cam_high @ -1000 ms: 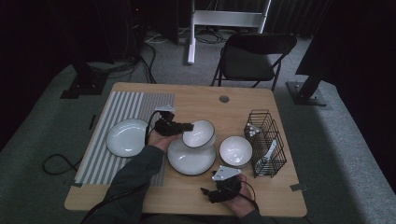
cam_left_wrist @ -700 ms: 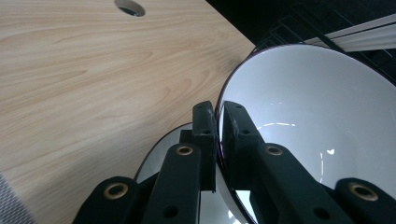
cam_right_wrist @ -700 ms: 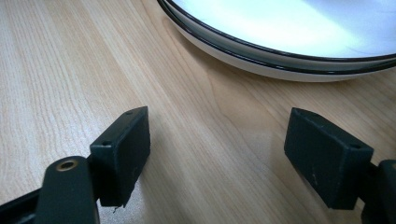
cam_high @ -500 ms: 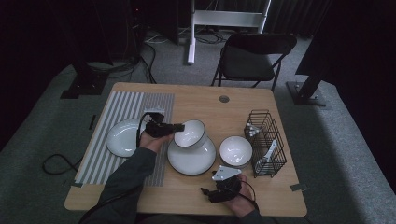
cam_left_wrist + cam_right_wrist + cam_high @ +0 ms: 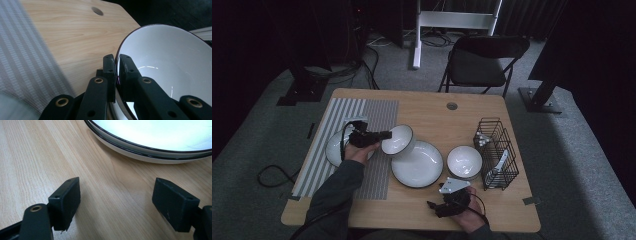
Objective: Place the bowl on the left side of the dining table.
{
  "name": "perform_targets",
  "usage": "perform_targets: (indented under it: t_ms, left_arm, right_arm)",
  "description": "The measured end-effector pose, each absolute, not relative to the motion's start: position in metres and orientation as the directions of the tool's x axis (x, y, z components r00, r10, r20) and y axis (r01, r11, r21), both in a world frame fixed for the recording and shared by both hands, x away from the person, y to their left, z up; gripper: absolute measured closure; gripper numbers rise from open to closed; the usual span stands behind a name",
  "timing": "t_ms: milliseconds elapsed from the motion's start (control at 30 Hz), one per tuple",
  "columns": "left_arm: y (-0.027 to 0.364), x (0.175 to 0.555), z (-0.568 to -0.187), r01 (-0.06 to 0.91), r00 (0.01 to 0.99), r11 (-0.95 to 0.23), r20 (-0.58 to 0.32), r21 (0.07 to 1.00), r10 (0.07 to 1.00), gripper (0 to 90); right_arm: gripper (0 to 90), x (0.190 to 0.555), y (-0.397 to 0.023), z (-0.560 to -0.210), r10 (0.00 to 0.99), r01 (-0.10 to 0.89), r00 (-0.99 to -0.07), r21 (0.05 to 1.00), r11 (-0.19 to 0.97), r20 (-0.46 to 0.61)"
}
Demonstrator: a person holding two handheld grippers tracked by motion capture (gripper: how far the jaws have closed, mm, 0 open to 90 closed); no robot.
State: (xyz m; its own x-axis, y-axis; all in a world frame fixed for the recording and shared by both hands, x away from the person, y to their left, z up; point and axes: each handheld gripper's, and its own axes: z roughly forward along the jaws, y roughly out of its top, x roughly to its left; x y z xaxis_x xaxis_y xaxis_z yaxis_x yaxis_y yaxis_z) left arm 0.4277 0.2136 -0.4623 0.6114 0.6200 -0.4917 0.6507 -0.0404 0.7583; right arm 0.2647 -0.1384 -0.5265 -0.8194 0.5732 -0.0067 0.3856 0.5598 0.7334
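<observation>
The wooden table point(image 5: 432, 107) is the biggest thing here. A striped grey mat point(image 5: 334, 120) covers its left part, from the far edge down to the near edge. A black wire basket point(image 5: 497, 152) stands near the right edge, with something small and white inside it. A big white plate point(image 5: 418, 167) lies in the middle of the table. A flat white plate point(image 5: 332, 150) sits on the mat, partly under the person's hand. A small white bowl point(image 5: 464, 161) rests between the big plate and the basket.

The left gripper point(image 5: 384, 135) point(image 5: 116, 67) pinches the rim of a white bowl with a dark edge point(image 5: 398, 139) point(image 5: 170, 65). One jaw is inside the bowl and one is outside. The bowl is tilted, at the right edge of the mat and just over the far left rim of the big plate.

The right gripper point(image 5: 437, 206) point(image 5: 116, 202) lies by the near edge of the table. Its jaws are spread wide with only bare wood between them, and the big plate point(image 5: 150, 147) is just ahead.
</observation>
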Motion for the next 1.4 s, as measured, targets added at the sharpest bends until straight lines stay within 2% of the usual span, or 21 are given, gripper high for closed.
perform_targets:
  t_ms: [500,1400]
  left_arm:
    - [0.282,0.422,-0.465,0.653,0.508,0.077,-0.511,0.754,0.694,85.3]
    - [0.366,0.406,-0.484,0.654,0.339,0.165,-0.480,0.739,0.809,85.2]
  right_arm:
    - [22.2,0.265,-0.138,-0.527,0.573,0.386,-0.819,0.734,0.559,-0.007]
    - [22.2,0.265,-0.138,-0.527,0.573,0.386,-0.819,0.734,0.559,-0.007]
